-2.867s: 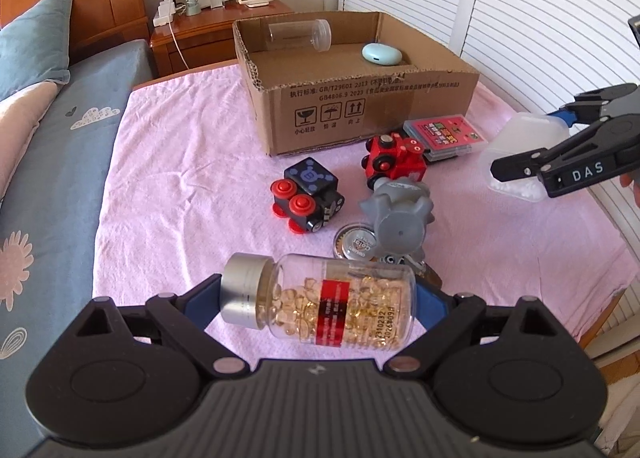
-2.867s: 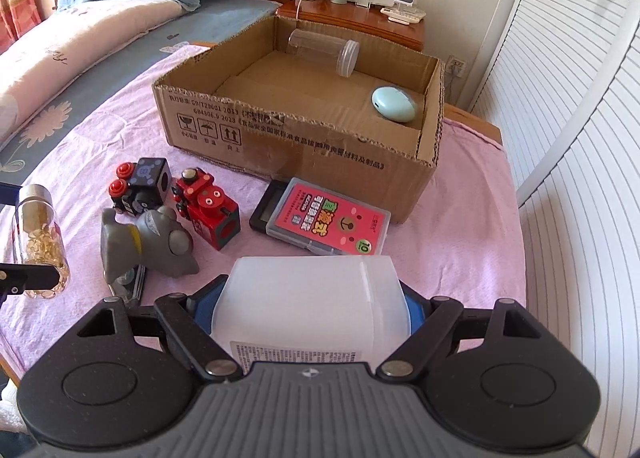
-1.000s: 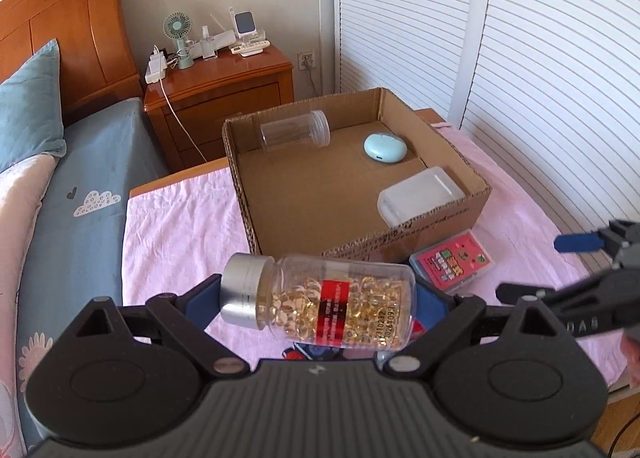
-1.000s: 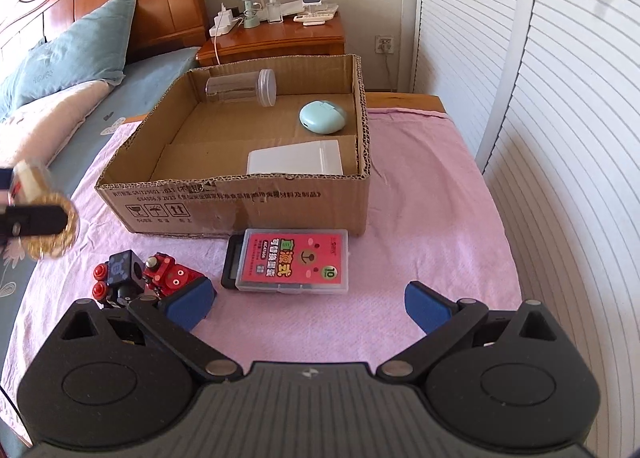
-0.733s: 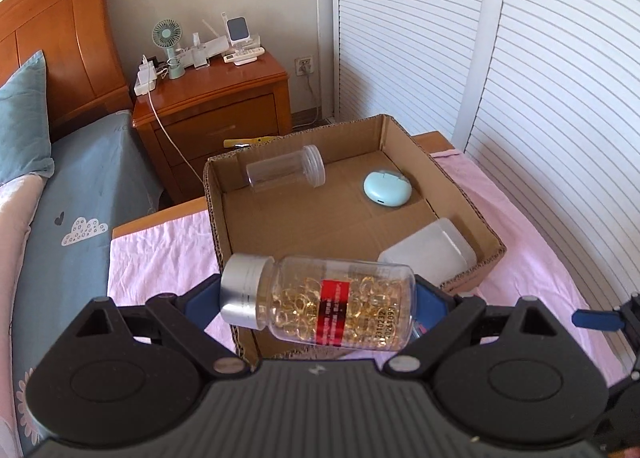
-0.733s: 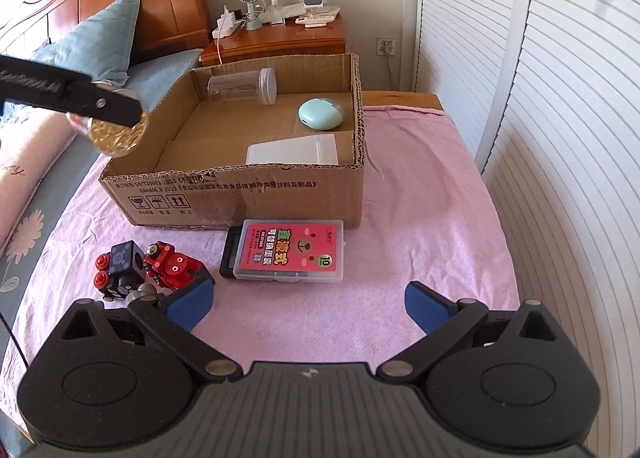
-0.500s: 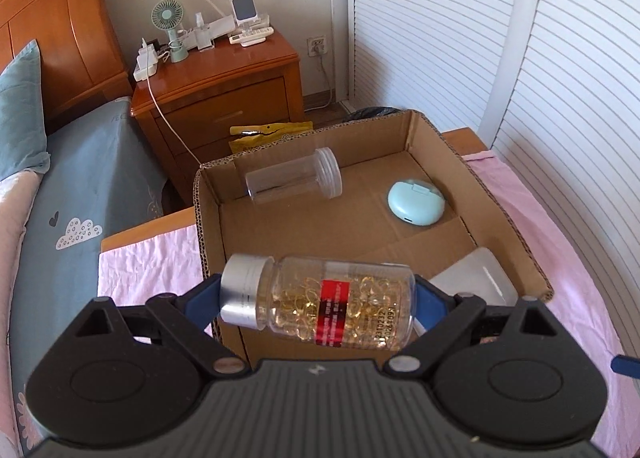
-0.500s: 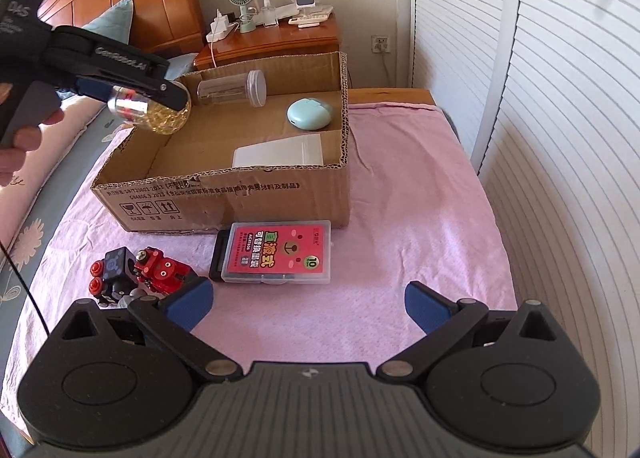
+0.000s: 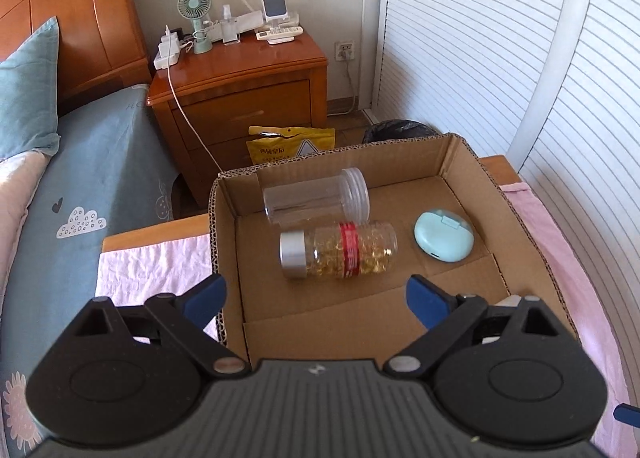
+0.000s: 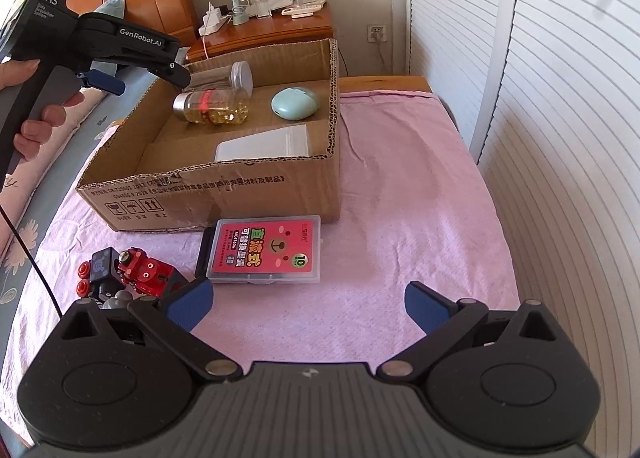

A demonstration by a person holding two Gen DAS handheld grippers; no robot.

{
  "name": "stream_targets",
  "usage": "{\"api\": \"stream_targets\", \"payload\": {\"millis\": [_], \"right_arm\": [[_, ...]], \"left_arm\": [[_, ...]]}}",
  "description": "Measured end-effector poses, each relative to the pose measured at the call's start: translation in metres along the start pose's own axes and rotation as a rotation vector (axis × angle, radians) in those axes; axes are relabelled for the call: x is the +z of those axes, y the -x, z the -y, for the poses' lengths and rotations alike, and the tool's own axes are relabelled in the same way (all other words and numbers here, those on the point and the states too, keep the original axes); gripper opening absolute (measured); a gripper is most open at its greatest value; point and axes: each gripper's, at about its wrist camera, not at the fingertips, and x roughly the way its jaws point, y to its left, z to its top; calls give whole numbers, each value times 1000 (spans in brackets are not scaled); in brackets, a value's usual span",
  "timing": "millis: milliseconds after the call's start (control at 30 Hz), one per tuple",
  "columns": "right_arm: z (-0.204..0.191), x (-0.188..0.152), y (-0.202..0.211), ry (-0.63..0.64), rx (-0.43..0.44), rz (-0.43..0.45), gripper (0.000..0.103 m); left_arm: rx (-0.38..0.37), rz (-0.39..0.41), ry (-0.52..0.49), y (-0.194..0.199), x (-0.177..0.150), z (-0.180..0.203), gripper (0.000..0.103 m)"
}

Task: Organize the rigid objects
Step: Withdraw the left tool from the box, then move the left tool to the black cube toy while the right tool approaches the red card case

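Note:
The capsule bottle (image 9: 338, 250) with a silver cap lies on its side in the cardboard box (image 9: 524, 218), next to a clear empty jar (image 9: 316, 200) and a mint case (image 9: 443, 240). It also shows in the right wrist view (image 10: 212, 106). My left gripper (image 9: 316, 294) is open and empty above the box's near side. My right gripper (image 10: 306, 304) is open and empty over the pink cloth, just in front of a pink card case (image 10: 266, 250). A white container (image 10: 264, 144) lies in the box.
A black-and-red toy block (image 10: 96, 272) and a red toy (image 10: 146, 270) lie on the pink cloth (image 10: 400, 186) left of the card case. A wooden nightstand (image 9: 240, 86) stands behind the box. White slatted doors run along the right.
My left gripper opened and let go of the capsule bottle, which now lies in the box beside the clear jar. The right gripper moved little.

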Motion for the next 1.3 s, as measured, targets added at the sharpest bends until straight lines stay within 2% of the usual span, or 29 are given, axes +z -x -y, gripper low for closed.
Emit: {"api": "stream_targets", "payload": {"millis": [367, 767, 900, 1133, 1300], "right_arm": [[-12, -6, 30, 27, 13, 55, 103], [-20, -28, 58, 46, 49, 90, 103], [-23, -34, 60, 55, 50, 87, 103], [-23, -37, 59, 45, 47, 79, 103], [-23, -37, 56, 38, 39, 74, 103]], "left_arm": [[-6, 44, -22, 71, -28, 0, 97], [23, 83, -3, 137, -103, -9, 98], [11, 86, 12, 138, -134, -9, 99], [-15, 40, 20, 117, -185, 0, 99], [3, 27, 55, 100, -202, -1, 99]]}}
